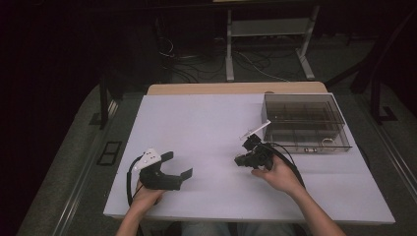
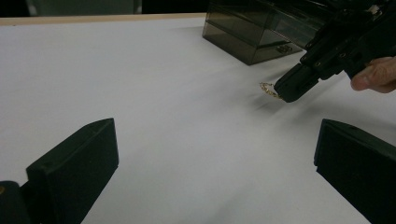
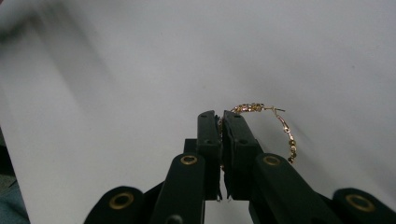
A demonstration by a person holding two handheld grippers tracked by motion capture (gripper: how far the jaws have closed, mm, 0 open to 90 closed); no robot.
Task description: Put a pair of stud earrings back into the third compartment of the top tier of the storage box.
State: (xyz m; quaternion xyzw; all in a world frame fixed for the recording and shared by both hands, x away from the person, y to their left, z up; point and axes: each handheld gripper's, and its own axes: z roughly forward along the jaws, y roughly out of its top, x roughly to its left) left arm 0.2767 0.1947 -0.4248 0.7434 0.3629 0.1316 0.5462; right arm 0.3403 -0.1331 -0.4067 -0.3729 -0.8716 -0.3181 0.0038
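Observation:
A thin gold hoop earring with small beads is pinched at its rim between the jaws of my right gripper, just above the white table top. From the left gripper view the same earring hangs at the tip of the right gripper. In the high view the right gripper sits mid-table, left of the smoky plastic box. My left gripper rests near the front left with its jaws wide apart and nothing between them; its fingers frame bare table.
The smoky divided box has its clear lid swung open on its left side, and a small ring-like item lies in a front compartment. The table's wooden far edge runs behind it. A metal stand is on the floor beyond.

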